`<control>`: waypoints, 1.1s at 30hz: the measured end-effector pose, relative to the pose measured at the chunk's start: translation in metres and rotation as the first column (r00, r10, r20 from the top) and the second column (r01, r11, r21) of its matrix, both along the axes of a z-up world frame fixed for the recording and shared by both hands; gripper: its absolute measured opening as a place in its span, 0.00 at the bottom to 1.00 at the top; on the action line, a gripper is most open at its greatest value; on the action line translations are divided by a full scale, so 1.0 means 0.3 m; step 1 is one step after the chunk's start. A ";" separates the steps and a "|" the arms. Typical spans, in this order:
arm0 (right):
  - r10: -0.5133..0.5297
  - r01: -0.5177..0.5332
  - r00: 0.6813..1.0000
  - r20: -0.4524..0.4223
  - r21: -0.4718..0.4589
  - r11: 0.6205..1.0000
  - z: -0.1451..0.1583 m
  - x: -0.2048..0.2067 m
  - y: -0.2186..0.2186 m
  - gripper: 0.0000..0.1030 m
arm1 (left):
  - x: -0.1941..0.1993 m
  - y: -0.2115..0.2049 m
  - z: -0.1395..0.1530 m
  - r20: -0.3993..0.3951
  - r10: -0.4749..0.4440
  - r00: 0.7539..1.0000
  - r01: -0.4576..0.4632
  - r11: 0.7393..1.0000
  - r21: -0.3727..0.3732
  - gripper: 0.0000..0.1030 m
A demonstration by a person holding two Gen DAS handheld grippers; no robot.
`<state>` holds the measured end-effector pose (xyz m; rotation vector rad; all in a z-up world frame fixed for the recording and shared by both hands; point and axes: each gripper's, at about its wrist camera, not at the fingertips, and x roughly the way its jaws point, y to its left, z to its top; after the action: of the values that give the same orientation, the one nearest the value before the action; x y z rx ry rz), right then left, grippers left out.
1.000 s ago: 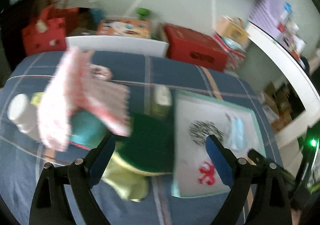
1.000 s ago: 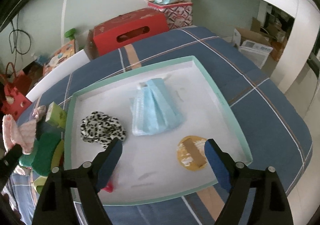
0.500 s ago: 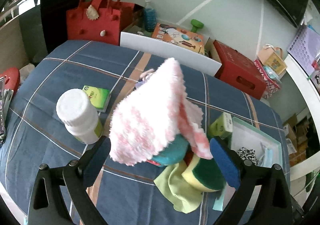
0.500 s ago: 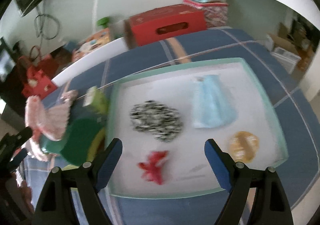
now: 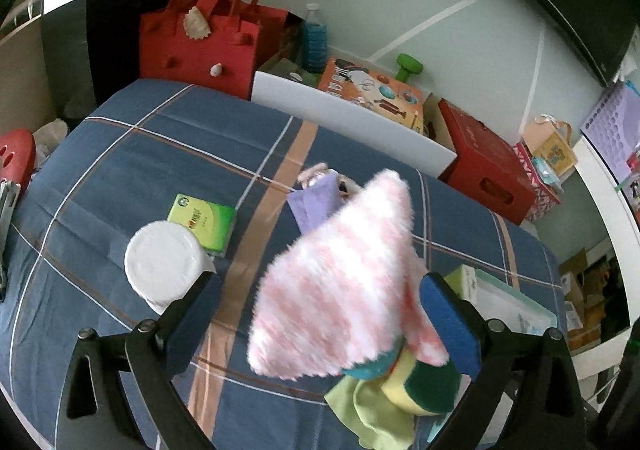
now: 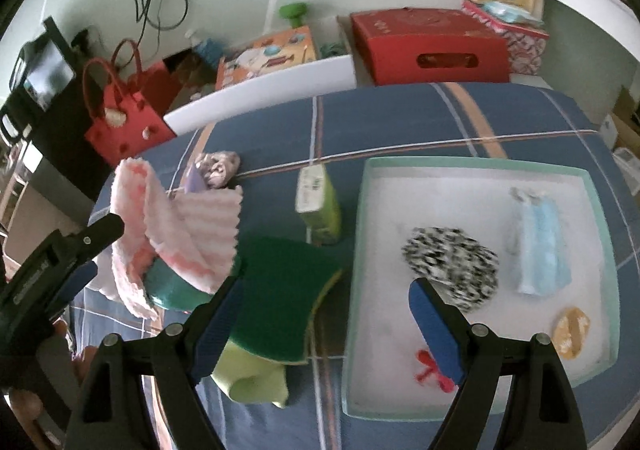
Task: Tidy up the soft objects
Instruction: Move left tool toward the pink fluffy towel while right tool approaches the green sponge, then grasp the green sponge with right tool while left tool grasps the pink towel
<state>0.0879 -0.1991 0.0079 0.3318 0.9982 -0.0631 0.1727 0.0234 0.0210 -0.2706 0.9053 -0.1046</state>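
A pink-and-white fuzzy cloth (image 5: 340, 290) is draped over a pile between the wide-apart pads of my left gripper (image 5: 324, 320), which is open. Its left pad stands apart from the cloth and its right pad is close beside it. The pile holds a teal object (image 6: 172, 290), a green-and-yellow sponge (image 6: 280, 290) and a yellow-green cloth (image 6: 252, 382). My right gripper (image 6: 326, 330) is open above the sponge and the left rim of the teal-edged tray (image 6: 360, 250). In the tray lie a leopard scrunchie (image 6: 452, 270), a blue face mask (image 6: 540, 250) and a red bow (image 6: 430, 370).
On the blue plaid tablecloth stand a white bottle (image 5: 164, 266), a green tissue packet (image 5: 202, 222), a green box (image 6: 318, 202), a purple cloth (image 5: 312, 206) and a pinkish scrunchie (image 6: 218, 168). Beyond the far edge are a red bag (image 5: 200, 38) and red boxes (image 6: 428, 46).
The right gripper has swung left, from over the tray's middle to its left rim and the sponge. The left view has turned away from the tray toward the bottle; the pink cloth has settled.
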 end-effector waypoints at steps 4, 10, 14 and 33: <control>0.054 -0.054 0.998 -0.025 0.007 0.999 -0.037 0.038 0.053 0.84 | 0.022 0.025 -0.007 -0.001 0.016 1.000 -0.016 1.000 -0.014 0.97; 0.092 -0.091 0.994 -0.062 0.018 0.996 -0.089 0.041 0.094 0.84 | 0.015 0.018 -0.018 -0.009 0.006 1.000 -0.006 1.000 0.007 0.97; 0.123 -0.121 0.989 -0.077 0.021 0.992 -0.114 0.039 0.123 0.84 | 0.005 0.001 -0.021 -0.007 -0.010 1.000 0.010 1.000 0.026 0.97; 0.171 -0.173 0.979 -0.110 -0.013 0.985 -0.187 0.062 0.189 0.84 | 0.003 -0.060 -0.050 -0.048 -0.055 0.997 0.061 0.991 0.122 0.97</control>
<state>0.1066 -0.1425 -0.0480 0.2221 1.1299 0.0655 0.1736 0.0055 0.0060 -0.1315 0.9599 -0.0960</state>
